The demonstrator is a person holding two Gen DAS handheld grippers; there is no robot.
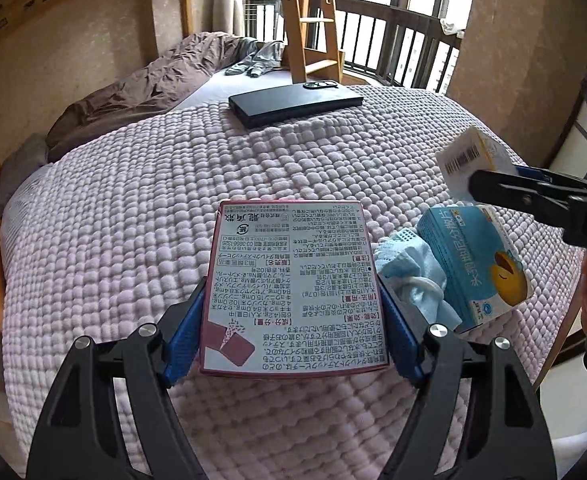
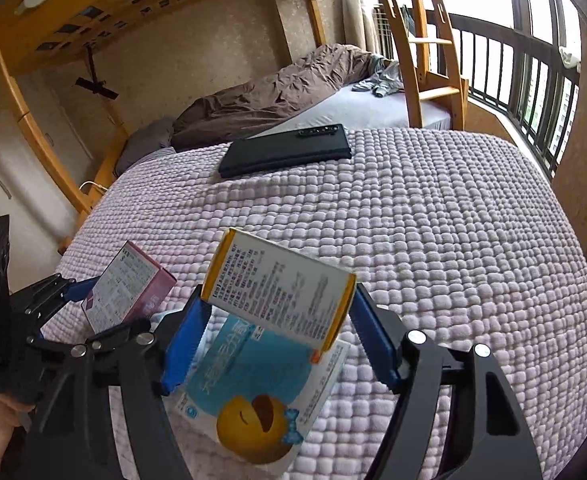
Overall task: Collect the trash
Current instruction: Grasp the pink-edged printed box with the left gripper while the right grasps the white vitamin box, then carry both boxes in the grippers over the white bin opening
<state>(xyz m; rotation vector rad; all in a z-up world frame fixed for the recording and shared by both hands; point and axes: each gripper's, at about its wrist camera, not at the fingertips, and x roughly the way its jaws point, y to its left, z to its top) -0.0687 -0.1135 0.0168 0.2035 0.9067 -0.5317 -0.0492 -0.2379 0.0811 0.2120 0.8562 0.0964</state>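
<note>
both grippers loaded with boxes above the bed

the left gripper (image 1: 293, 312) held a flat maroon-edged cardboard box printed with dense japanese text (image 1: 293, 280). its blue finger pads (image 1: 183, 340) were closed to the width of the box and pressed against the two long edges. the printed face pointed up at the left wrist camera, and the box was raised off the lilac bobble-textured blanket (image 1: 133, 220).

the right gripper (image 2: 279, 312) held a white cardboard box with yellow end panels and small printed text (image 2: 281, 292). its blue finger pads (image 2: 185, 336) bore on the two yellow ends. in the left wrist view this box showed a barcode and stood above the other items.

a light blue carton bearing a yellow cartoon face (image 2: 253, 392) lay on the blanket directly below the right gripper. just beside it, between the carton and the maroon-edged box, lay a crumpled pale blue face mask with a white ear loop (image 1: 409, 276).

a long flat black case (image 1: 295, 105) rested farther up the blanket, well apart from the boxes, with a small dark object on its far edge. a crumpled brown duvet (image 2: 269, 96) lay along the wall side. a wooden bunk ladder (image 1: 313, 20) stood at the far end of the bed.
</note>
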